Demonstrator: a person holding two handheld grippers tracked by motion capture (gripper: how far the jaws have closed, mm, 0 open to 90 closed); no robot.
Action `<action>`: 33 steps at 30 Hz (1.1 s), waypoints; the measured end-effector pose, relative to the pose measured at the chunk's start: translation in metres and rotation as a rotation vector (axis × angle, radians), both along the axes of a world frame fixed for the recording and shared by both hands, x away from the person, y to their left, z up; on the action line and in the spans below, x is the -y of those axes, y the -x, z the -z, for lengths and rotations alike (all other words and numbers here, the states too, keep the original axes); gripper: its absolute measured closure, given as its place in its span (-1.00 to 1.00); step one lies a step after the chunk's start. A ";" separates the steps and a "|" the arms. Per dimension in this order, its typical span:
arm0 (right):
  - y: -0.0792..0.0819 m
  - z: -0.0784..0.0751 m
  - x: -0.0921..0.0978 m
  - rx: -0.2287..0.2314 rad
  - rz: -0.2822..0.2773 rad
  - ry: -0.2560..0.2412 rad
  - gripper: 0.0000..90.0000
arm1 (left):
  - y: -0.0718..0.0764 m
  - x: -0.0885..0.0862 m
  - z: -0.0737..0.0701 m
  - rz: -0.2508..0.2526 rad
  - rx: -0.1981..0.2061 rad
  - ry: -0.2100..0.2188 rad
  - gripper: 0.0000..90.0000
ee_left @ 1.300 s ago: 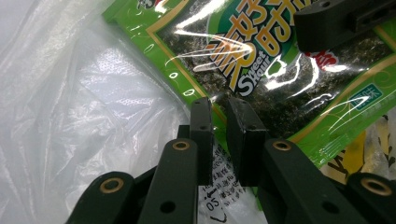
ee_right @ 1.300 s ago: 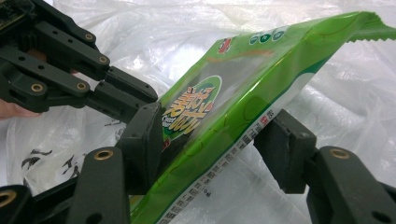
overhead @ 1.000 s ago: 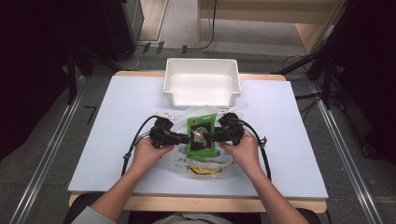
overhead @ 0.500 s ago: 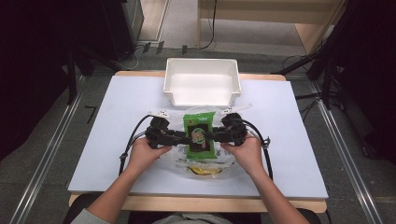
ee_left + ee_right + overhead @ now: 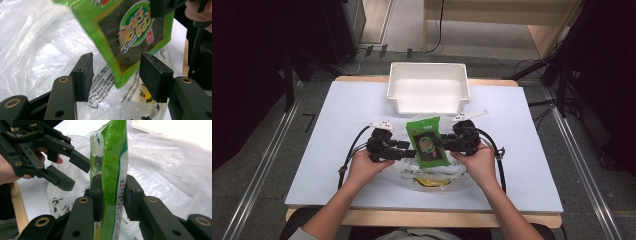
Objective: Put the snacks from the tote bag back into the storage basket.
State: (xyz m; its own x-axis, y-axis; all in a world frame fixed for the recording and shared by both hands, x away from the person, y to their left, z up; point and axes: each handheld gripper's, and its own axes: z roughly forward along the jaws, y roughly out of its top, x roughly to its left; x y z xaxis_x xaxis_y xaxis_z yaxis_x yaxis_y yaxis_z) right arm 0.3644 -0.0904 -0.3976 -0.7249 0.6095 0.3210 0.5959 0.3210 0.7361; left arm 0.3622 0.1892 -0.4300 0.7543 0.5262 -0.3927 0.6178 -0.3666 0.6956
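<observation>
— Two tools, one packet: how do I stand?

— Your right tool (image 5: 112, 192) pinches the green snack packet (image 5: 427, 141) above the plastic bag (image 5: 434, 176), near the table's (image 5: 332, 130) front edge. Your left tool (image 5: 116, 72) gapes, empty.

— Handling?

— Probably light, slick, crushable; hold its flat edge. The bag's contents are hard to read.

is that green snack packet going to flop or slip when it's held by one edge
The green snack packet probably holds its shape: it stands upright from the right gripper, pinched at one edge. Its glossy film may slip. It looks flat and light, so the open left gripper seems hardly needed.
</observation>
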 end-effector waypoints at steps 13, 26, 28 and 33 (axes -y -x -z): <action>0.001 -0.007 0.006 0.038 0.022 0.005 0.63 | -0.002 -0.001 0.004 -0.018 -0.005 -0.020 -0.02; -0.002 -0.012 0.020 0.066 0.077 0.015 0.63 | -0.005 -0.002 0.009 -0.032 -0.016 -0.041 -0.03; -0.004 -0.014 0.020 0.072 0.088 0.018 0.63 | -0.006 -0.001 0.010 -0.030 -0.027 -0.043 -0.03; -0.007 -0.017 0.021 0.086 0.102 0.027 0.63 | -0.005 0.001 0.012 -0.024 -0.022 -0.070 -0.04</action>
State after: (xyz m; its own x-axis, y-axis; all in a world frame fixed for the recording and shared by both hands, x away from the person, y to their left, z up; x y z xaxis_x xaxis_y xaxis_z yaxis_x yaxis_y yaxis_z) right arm 0.3717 -0.1118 -0.3802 -0.6828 0.6890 0.2428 0.5616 0.2825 0.7777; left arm 0.3675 0.1880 -0.4422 0.7325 0.5709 -0.3709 0.6421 -0.3983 0.6551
